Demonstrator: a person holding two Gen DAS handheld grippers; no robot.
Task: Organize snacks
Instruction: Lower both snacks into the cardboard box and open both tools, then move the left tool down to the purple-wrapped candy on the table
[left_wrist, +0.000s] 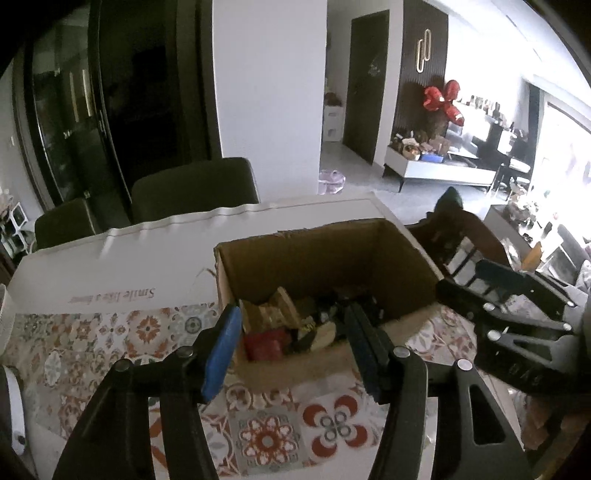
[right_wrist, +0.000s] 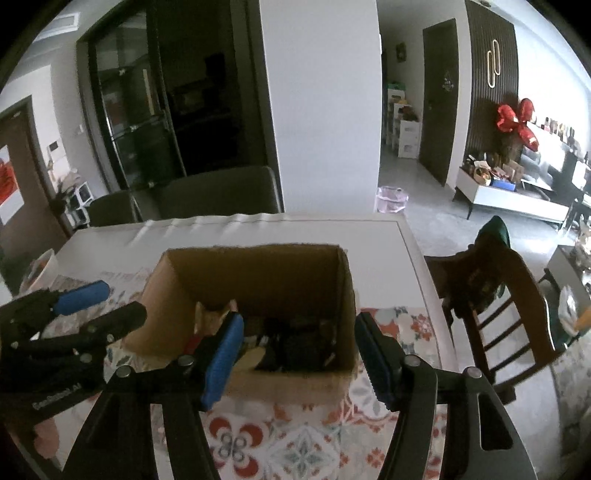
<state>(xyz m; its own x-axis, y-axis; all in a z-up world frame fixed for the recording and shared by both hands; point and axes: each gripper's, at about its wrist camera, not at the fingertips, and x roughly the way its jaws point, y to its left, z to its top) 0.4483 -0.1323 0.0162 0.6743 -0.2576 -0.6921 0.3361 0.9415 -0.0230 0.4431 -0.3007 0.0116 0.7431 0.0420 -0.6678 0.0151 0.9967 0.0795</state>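
A: On the tabletop (left_wrist: 122, 258), what stands there?
B: An open cardboard box (left_wrist: 325, 258) on a patterned cloth (left_wrist: 266, 435), near the right-hand edge. Snacks (left_wrist: 284, 325) lie heaped in its bottom: a red packet (left_wrist: 264, 343), tan wrappers and dark packets, too jumbled to name one by one.
A: And the left gripper (left_wrist: 291, 347)?
B: It hovers over the box's near wall, its fingers (left_wrist: 221, 347) spread wide with nothing between them.
A: The right gripper (right_wrist: 299, 354)?
B: Much the same: it is above the near wall of the cardboard box (right_wrist: 258, 273), fingers (right_wrist: 221, 354) wide apart and holding nothing. In the left wrist view it shows at the right, beside the box.
A: Anything around the tabletop?
B: A dark wooden chair (right_wrist: 506, 302) stands just beside its right edge, and two dark upholstered chairs (left_wrist: 195, 188) at the far side.
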